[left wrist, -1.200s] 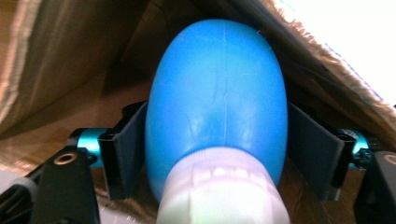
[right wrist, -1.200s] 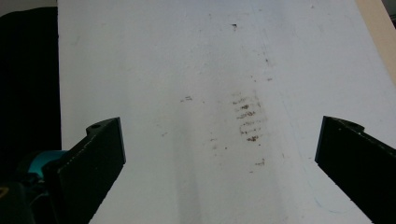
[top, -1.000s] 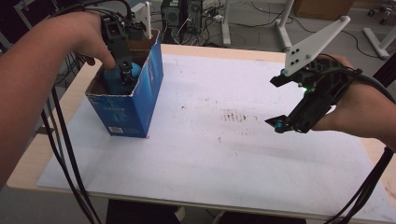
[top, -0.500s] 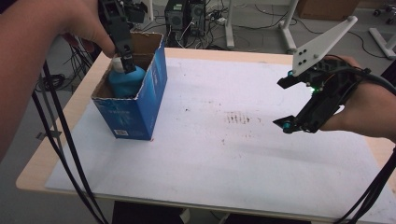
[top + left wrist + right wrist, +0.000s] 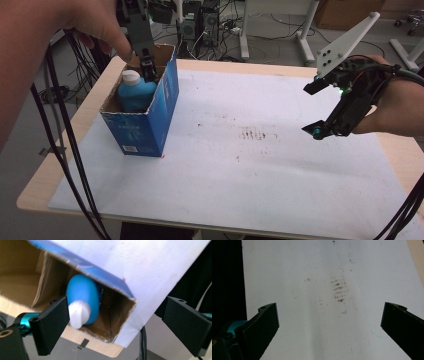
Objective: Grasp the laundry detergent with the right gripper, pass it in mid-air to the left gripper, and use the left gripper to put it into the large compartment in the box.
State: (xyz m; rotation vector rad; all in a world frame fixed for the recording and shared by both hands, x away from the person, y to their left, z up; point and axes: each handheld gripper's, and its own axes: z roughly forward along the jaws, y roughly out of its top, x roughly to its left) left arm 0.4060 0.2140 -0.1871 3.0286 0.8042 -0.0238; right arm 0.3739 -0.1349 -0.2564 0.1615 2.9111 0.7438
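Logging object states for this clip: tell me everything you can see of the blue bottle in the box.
The blue bottle looks like smooth plastic, with a rounded body and a white cap. It stands roughly upright inside the open blue cardboard box at the table's left rear, cap near the rim, its lower part hidden by the box walls. The left claw hangs just above it, its jaws having just opened, nothing gripped.

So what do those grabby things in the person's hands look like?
Each hand-held gripper is black with two flat, squarish jaws and a teal knob. The right hand-held gripper carries a grey three-cornered plate dotted with holes and a small green light. Black cables trail from the left hand-held gripper.
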